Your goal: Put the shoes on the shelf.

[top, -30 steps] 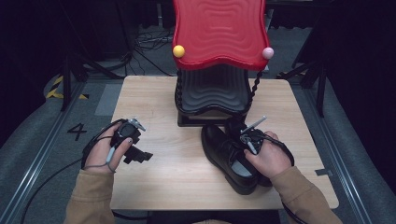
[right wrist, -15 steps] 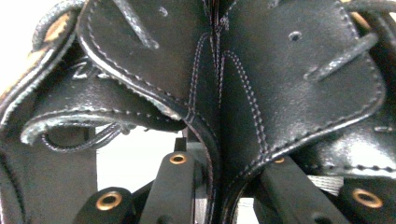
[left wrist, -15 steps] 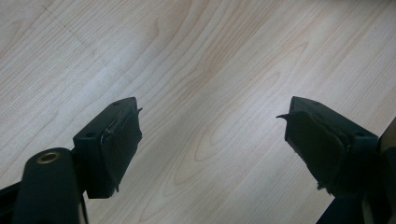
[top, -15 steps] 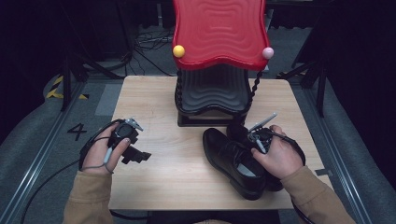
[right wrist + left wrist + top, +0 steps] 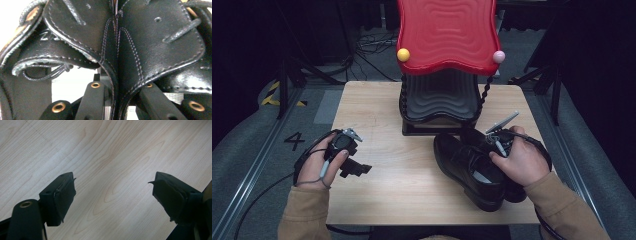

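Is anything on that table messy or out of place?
Only the black shoes look untidy: the pair sits skewed across the table, not lined up with its edges, and the laces hang loose. The right gripper pinches both shoes' inner sides together. The left gripper is open over bare wood. Nothing looks spilled or damaged.

The person wears tan sleeves on both forearms. The left gripper is black, with a grey metal part at its 12 o'clock end, and a dark cable leaves it toward 7 o'clock. Its jaws carry worn black pads. The right gripper is black too, with brass-coloured rivets and a thin grey plate on top.
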`<state>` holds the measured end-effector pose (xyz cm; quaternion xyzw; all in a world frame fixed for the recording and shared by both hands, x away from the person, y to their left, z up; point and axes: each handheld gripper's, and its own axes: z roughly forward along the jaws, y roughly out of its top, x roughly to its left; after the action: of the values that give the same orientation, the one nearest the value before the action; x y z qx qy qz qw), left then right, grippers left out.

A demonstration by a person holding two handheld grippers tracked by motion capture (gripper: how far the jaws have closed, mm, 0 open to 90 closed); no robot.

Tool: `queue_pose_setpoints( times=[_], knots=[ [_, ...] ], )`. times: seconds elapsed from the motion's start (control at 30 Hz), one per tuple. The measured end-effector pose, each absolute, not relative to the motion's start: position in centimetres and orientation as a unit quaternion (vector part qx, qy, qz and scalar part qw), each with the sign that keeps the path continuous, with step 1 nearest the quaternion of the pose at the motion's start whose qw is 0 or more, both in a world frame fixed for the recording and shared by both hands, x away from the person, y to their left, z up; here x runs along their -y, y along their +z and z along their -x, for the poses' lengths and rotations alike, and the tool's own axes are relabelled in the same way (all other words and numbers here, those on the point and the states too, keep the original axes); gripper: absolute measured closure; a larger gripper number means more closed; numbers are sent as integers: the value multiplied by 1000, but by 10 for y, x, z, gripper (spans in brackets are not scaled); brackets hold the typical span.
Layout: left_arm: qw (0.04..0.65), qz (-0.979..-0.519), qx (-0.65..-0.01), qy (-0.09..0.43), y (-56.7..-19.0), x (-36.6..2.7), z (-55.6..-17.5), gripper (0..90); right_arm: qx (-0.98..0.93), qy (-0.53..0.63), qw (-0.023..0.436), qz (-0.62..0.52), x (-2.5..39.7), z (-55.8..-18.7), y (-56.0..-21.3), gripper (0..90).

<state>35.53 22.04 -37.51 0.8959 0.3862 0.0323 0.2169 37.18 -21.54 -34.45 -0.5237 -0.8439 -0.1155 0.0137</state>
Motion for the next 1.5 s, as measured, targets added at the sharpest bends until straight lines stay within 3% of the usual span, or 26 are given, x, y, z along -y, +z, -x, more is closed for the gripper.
queue_pose_setpoints(
  times=[1.07, 1.5],
  knots=[
    [231, -892, -387, 34, -370, -234, -360, 188, 852, -119, 20, 509, 239, -366, -220, 819],
    [236, -889, -391, 35, -369, -237, -358, 188, 855, -129, 1, 503, 245, -364, -168, 819]
  ],
)
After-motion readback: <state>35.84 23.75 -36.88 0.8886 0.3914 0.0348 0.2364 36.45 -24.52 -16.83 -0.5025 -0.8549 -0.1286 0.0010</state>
